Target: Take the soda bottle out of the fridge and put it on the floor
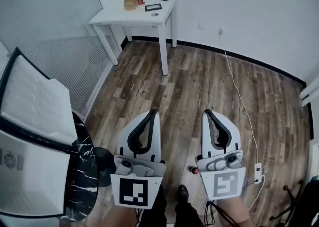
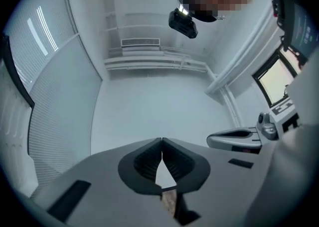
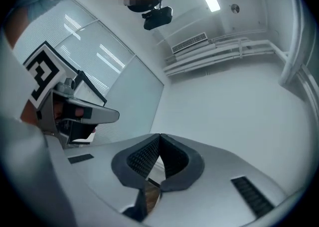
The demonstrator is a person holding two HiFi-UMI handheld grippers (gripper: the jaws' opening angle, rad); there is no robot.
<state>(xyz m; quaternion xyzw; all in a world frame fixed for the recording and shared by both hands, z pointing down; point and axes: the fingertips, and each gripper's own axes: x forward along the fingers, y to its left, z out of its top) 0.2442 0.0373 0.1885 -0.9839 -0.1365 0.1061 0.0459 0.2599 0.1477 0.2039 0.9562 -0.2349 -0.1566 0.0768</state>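
Left claw (image 1: pixel 151 112) and right claw (image 1: pixel 207 112), both pinched shut, empty. One soda bottle (image 1: pixel 194 170) stands on the floor (image 1: pixel 199 86) near the shoe (image 1: pixel 182 192), only its red cap clear, the right claw hiding its edge.

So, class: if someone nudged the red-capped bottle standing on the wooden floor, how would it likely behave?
The bottle stands upright, cap up, so a high push would probably tip it. Being round, it would then likely roll across the smooth floor. How heavy it is cannot be told.
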